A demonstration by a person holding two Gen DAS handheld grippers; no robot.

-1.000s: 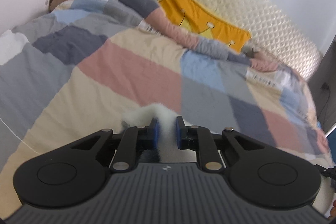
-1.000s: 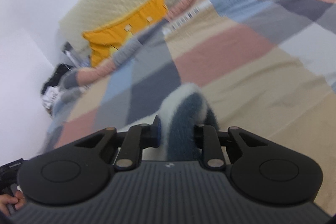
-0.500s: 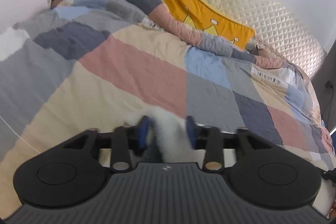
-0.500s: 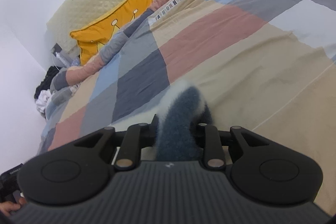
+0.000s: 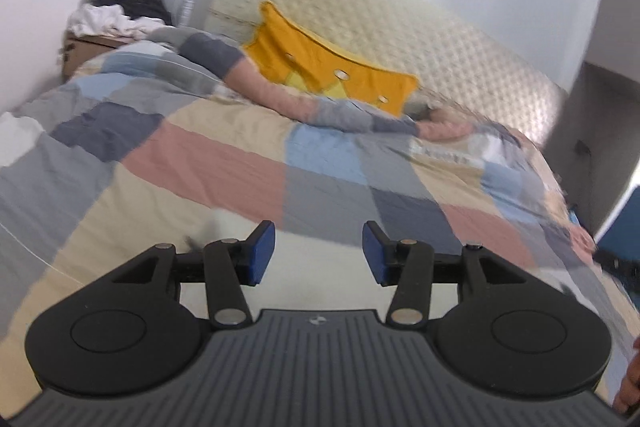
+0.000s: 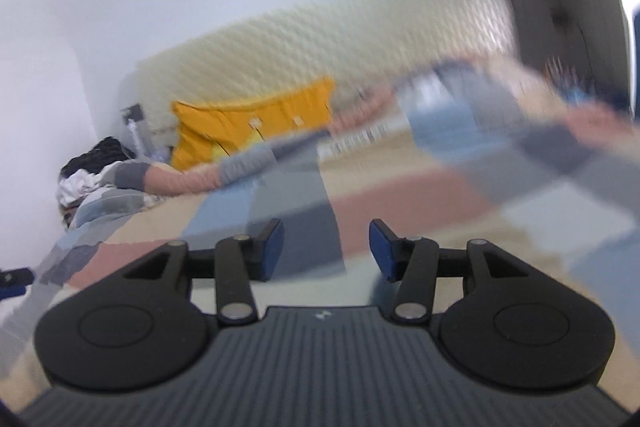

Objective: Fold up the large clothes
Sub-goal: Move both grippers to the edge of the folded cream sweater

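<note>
1. Two hand-held grippers are in view, each seen from its own wrist camera, both held above a bed.
2. Left hand-held gripper [image 5: 318, 253]: the blue pads [image 5: 261, 251] stand well apart with nothing between them.
3. Right hand-held gripper [image 6: 326, 251]: its jaws are opening, the pads are apart and nothing is between them.
4. Task item: a pale, fluffy garment [image 5: 320, 267] lies on the bed directly below the left hand-held gripper, free of both pads. In the right wrist view a pale patch [image 6: 320, 287] sits below the jaws; blur prevents a firm identification.
5. Bed cover: a patchwork quilt [image 5: 224, 171] of beige, pink, blue and grey blocks covers the bed.
6. Writing: a white strip with dark lettering [image 5: 444, 155] runs across the quilt near the far edge; the lettering is too blurred to read in either view.
7. Markings on equipment: a small emblem [image 5: 316, 320] is on the gripper body; it cannot be read.
8. Head of bed: a yellow crown-shaped cushion [image 5: 320, 67] leans against a cream quilted headboard [image 5: 400, 27].
9. Far left corner: a pile of dark and white clothes [image 5: 120, 11] rests on a cardboard box [image 5: 84, 47].
10. A person's fingers [image 5: 630, 383] show at the right edge of the left view.
</note>
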